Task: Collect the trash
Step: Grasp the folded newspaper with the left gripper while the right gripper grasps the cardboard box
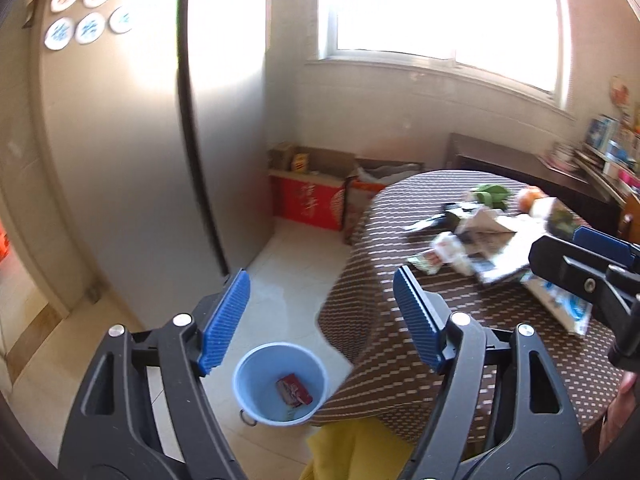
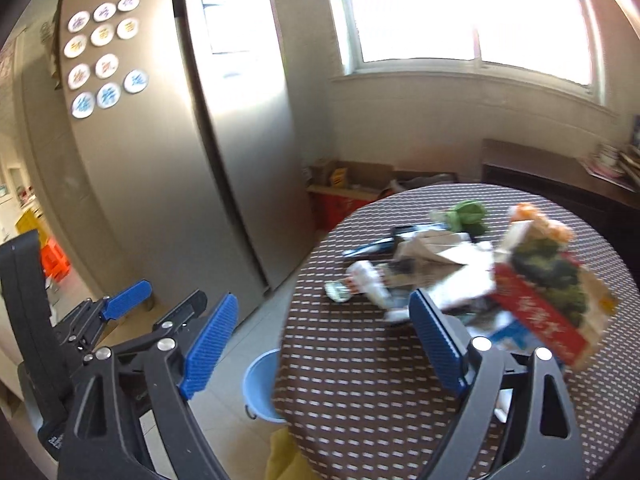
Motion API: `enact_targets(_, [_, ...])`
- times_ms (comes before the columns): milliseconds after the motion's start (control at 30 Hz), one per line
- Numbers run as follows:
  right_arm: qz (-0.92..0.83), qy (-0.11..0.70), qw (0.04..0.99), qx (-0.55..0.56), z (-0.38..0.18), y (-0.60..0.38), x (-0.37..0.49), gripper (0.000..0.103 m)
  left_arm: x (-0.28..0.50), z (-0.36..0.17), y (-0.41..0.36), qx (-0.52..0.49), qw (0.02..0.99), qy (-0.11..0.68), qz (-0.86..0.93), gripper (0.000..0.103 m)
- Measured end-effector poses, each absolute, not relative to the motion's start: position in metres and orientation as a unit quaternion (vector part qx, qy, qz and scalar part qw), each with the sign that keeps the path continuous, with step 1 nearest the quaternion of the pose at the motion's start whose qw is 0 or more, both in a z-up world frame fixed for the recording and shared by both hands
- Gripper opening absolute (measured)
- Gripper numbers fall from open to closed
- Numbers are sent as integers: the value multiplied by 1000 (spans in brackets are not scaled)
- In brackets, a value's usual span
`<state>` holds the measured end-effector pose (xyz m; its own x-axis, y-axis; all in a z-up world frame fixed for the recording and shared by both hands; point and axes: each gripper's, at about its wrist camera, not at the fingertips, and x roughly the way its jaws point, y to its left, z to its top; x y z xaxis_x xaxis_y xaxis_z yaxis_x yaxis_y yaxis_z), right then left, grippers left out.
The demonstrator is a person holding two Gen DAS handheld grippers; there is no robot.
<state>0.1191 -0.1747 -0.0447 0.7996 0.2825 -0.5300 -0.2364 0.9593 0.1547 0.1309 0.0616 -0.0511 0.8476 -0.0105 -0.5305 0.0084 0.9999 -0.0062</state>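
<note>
A blue bucket [image 1: 280, 384] stands on the floor beside the round table; a red wrapper [image 1: 294, 390] lies in it. The bucket's rim also shows in the right wrist view [image 2: 260, 384]. A heap of trash [image 1: 480, 240] lies on the table: papers, wrappers and a red printed package [image 2: 548, 308]. My left gripper [image 1: 322, 312] is open and empty, held above the bucket and the table's edge. My right gripper [image 2: 324, 336] is open and empty, held over the table's near left edge, short of the heap. The right gripper also shows in the left wrist view [image 1: 592, 256].
The round table [image 2: 360, 380] has a brown dotted cloth. A green vegetable [image 2: 468, 214] and an orange fruit [image 1: 528, 196] lie at its far side. A steel fridge [image 2: 168, 160] stands left. Cardboard boxes [image 1: 312, 192] sit under the window. A yellow cloth [image 1: 352, 452] lies below.
</note>
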Motion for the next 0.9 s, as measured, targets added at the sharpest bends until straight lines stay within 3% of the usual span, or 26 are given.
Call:
enact_targets(500, [16, 272, 958, 91, -49, -287, 90, 91, 123, -30, -35, 35, 959, 254, -119, 81])
enact_targets(900, [-40, 315, 940, 123, -86, -345, 102, 92, 159, -67, -108, 87, 935, 303, -165, 86])
